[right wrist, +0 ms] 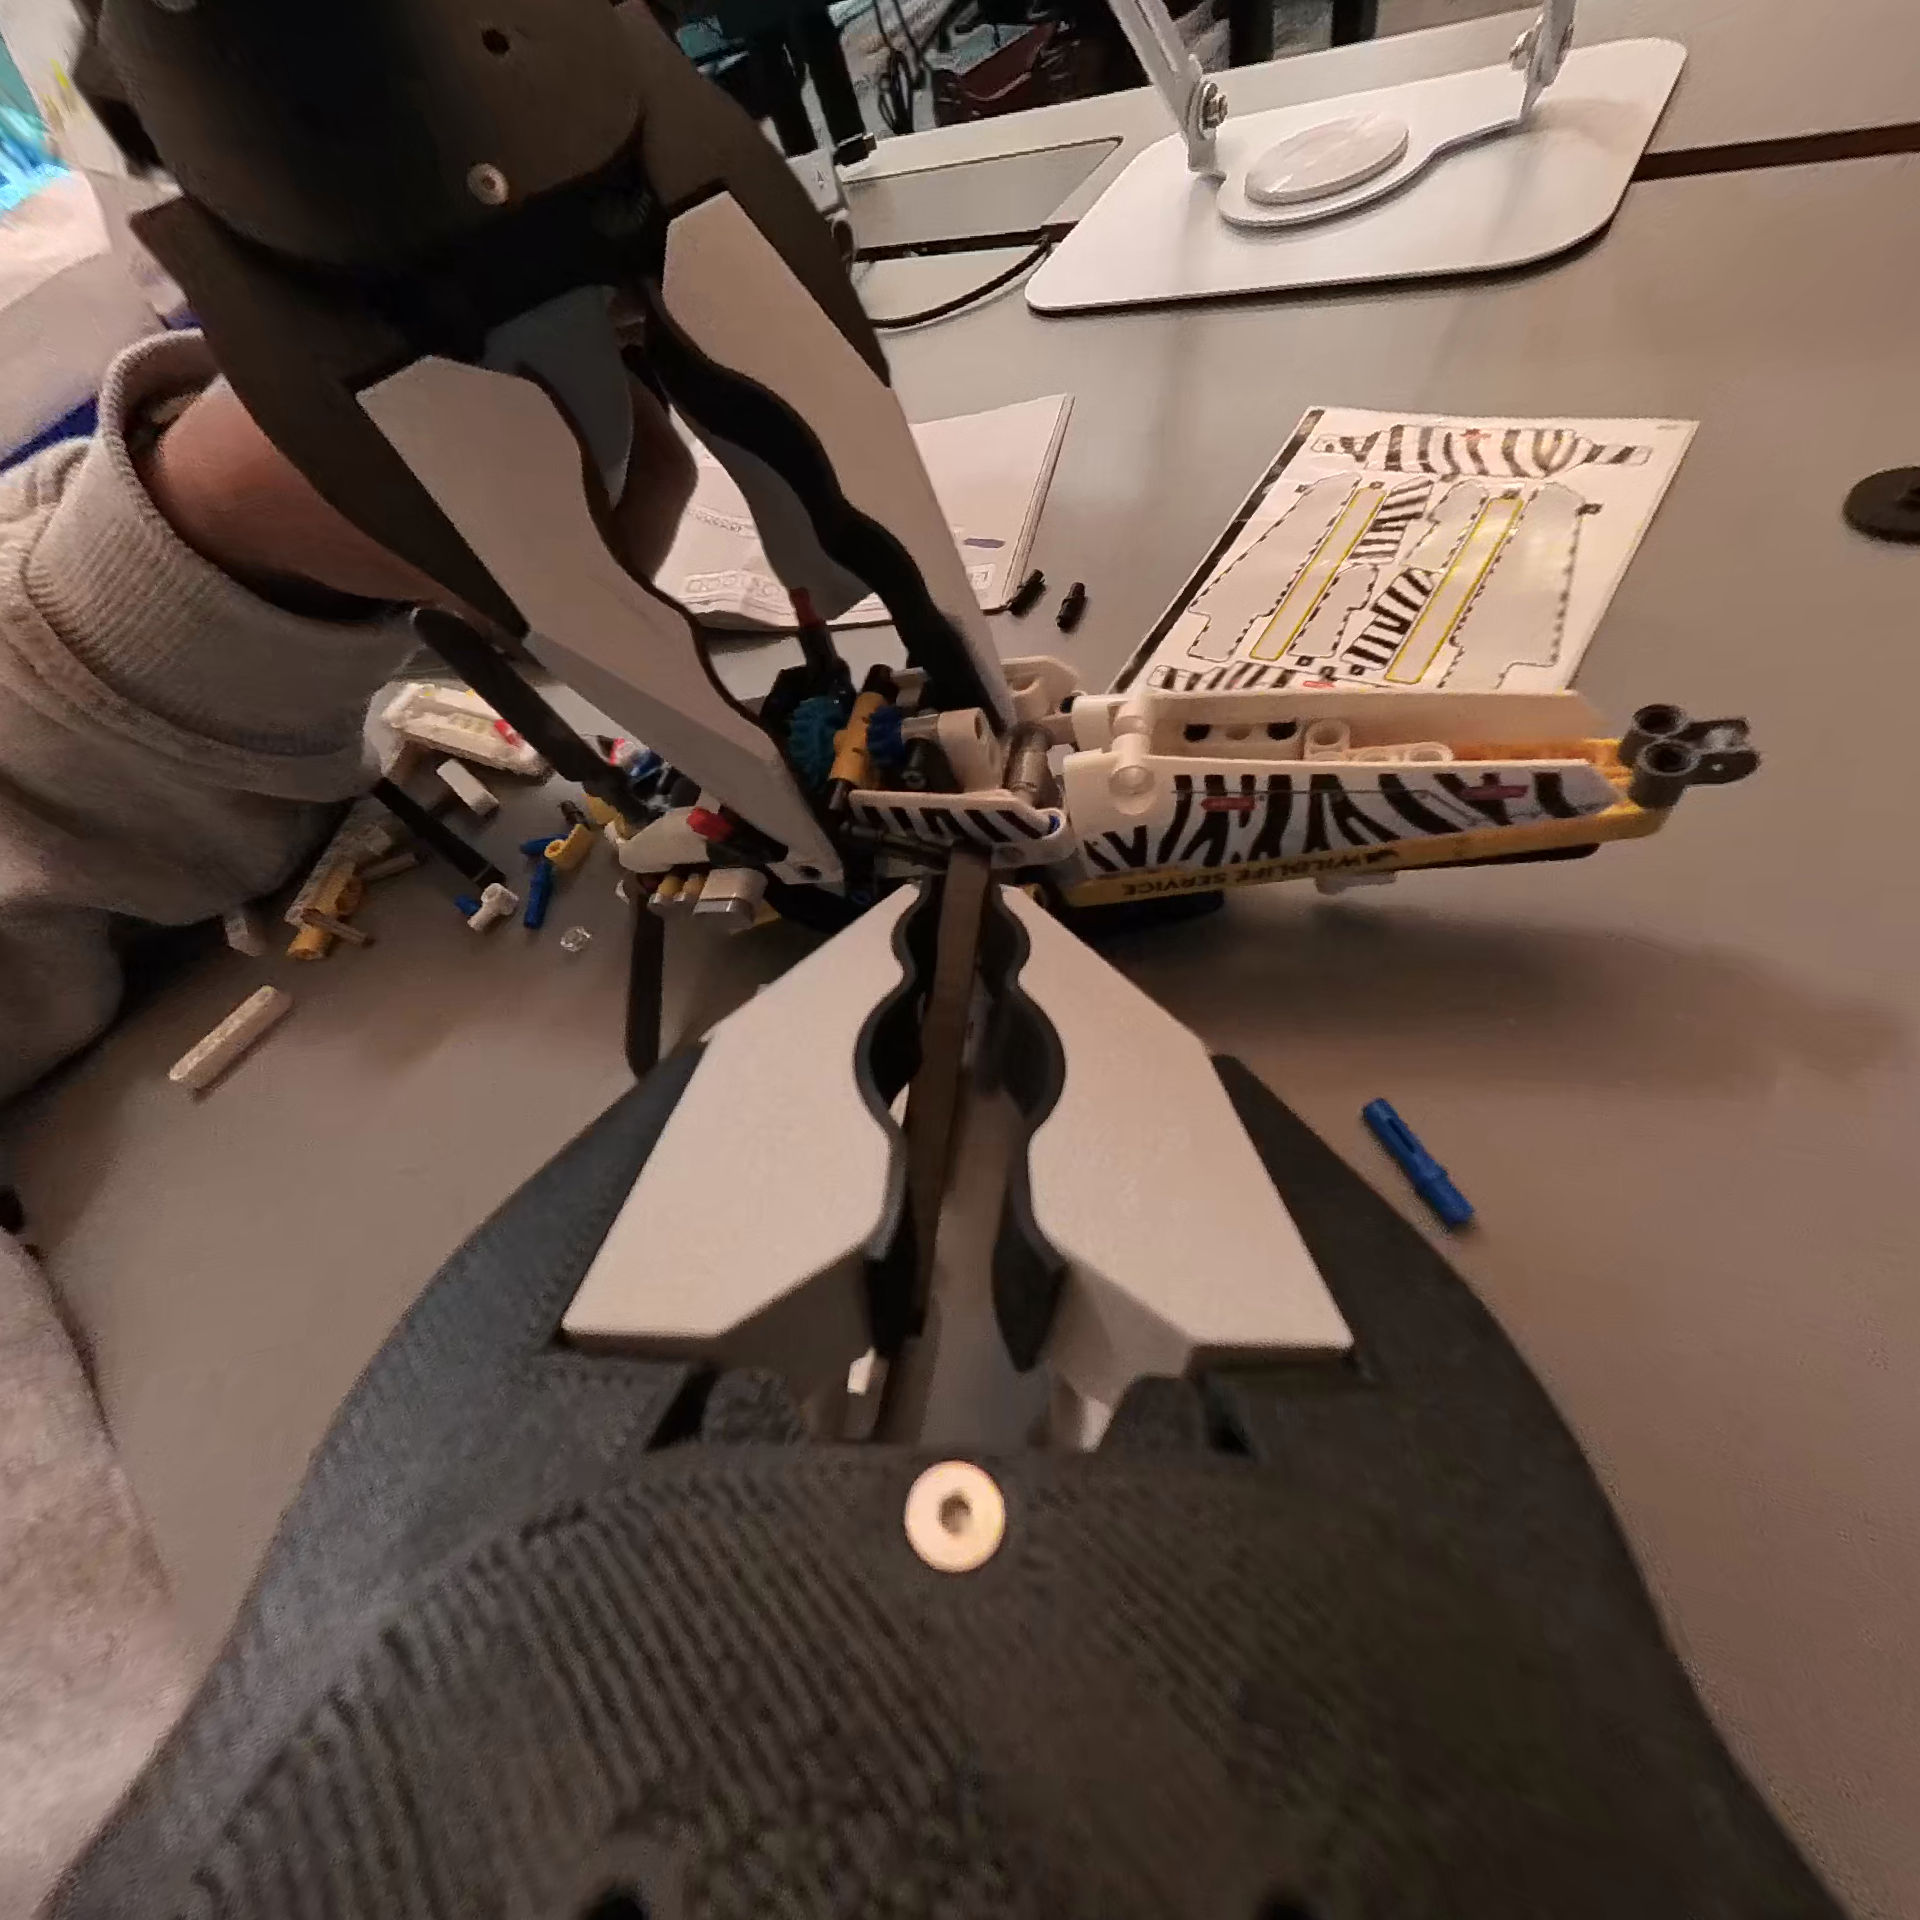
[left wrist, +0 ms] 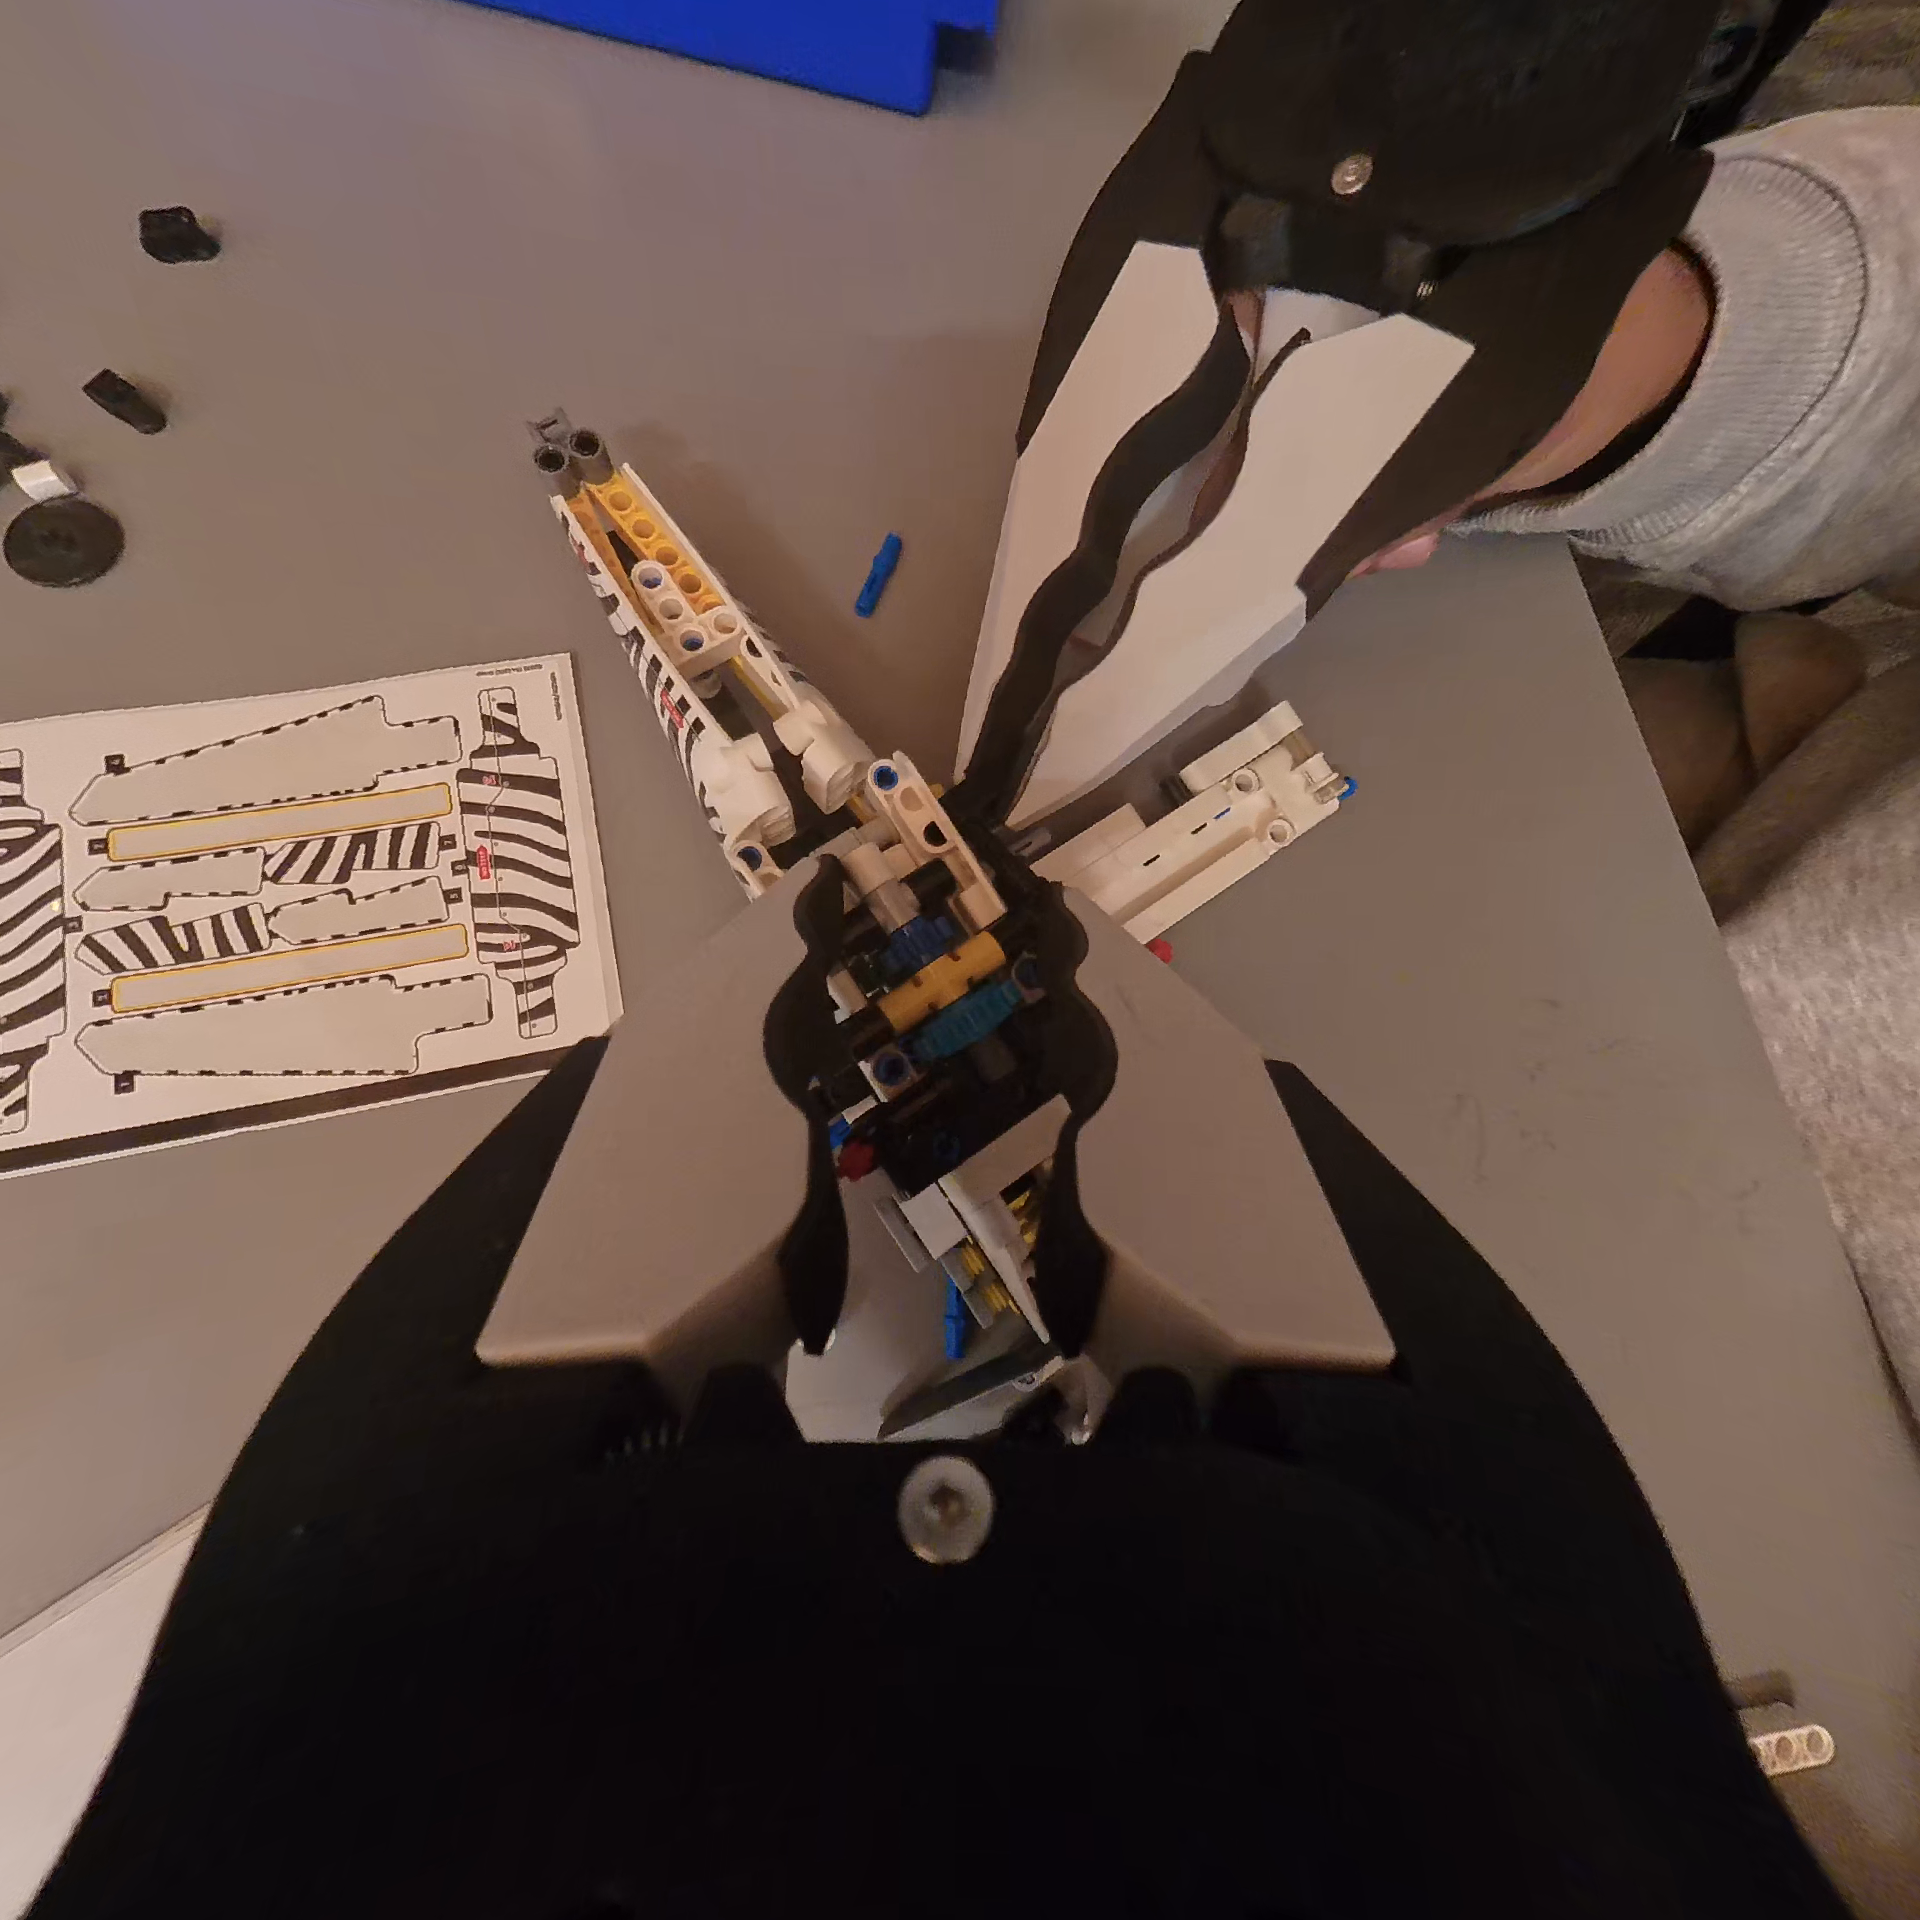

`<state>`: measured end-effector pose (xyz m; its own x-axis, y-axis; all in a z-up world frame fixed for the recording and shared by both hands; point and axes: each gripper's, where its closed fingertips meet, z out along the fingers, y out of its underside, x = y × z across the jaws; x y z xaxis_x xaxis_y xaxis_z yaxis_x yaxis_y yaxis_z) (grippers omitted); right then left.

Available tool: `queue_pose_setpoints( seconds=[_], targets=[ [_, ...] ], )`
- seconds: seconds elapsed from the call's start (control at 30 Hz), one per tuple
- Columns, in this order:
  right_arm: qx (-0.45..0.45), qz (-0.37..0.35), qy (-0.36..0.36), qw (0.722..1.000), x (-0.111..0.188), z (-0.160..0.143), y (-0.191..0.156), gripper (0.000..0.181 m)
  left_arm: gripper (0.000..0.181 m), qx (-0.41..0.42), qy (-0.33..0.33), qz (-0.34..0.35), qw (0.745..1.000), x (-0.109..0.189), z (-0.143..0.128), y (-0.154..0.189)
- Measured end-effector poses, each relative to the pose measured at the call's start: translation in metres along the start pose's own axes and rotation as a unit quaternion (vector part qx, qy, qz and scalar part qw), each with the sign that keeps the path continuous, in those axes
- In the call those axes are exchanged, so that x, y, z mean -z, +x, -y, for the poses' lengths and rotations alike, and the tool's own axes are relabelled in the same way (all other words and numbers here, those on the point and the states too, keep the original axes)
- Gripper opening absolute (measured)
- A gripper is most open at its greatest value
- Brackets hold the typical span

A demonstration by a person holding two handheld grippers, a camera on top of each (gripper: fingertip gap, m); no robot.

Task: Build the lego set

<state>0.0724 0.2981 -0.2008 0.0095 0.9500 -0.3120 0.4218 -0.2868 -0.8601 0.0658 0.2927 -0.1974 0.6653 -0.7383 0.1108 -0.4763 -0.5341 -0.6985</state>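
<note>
Grey worktop [left wrist: 312,312] strewn with loose pieces. Left hand-held gripper [left wrist: 940,1023] clamped around zebra-striped white-and-yellow lego helicopter body [right wrist: 1299,810] at its gear hub; right hand-held gripper [right wrist: 961,940] pinching long black rotor blade [right wrist: 940,1060] — mid-attachment, probably. Next: seat blade squarely onto hub.

the lego model [right wrist: 1226,821] is white with zebra stripes, yellow beams and blue gears inside. desk [left wrist: 1403,1039] is plain grey, sticker sheet [left wrist: 281,894] white with black stripes, loose pin [right wrist: 1418,1161] bright blue

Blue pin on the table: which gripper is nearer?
Right. The right gripper, holding a black blade, sits just beside the blue pin; the left gripper is farther, clamped on the lego model.
</note>
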Motion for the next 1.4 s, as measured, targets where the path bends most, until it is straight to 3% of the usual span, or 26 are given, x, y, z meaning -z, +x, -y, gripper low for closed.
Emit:
queue_pose_setpoints(
  seconds=[0.27, 0.83, 1.23, 1.4],
  targets=[
    [-0.055, 0.03, 0.003, 0.998, -0.0003, -0.0002, -0.0007, 0.007, 0.036, 0.001, 0.001, -0.002, 1.0, 0.0001, -0.0003, 0.0001],
    [0.057, -0.05, 0.0, 0.997, -0.0007, 0.0008, -0.0005, 0.007, 0.036, 0.007, -0.003, -0.001, 1.0, 0.0003, -0.0009, 0.0003],
    [0.069, -0.095, -0.008, 0.993, -0.0009, 0.001, 0.0003, 0.007, 0.036, 0.005, -0.001, 0.0, 1.0, 0.0001, -0.0007, 0.0002],
    [0.033, -0.064, 0.004, 0.997, -0.0009, 0.0006, -0.0002, 0.006, 0.036, 0.002, 0.0, -0.001, 1.0, 0.0, -0.0006, 0.0004]
  ],
)
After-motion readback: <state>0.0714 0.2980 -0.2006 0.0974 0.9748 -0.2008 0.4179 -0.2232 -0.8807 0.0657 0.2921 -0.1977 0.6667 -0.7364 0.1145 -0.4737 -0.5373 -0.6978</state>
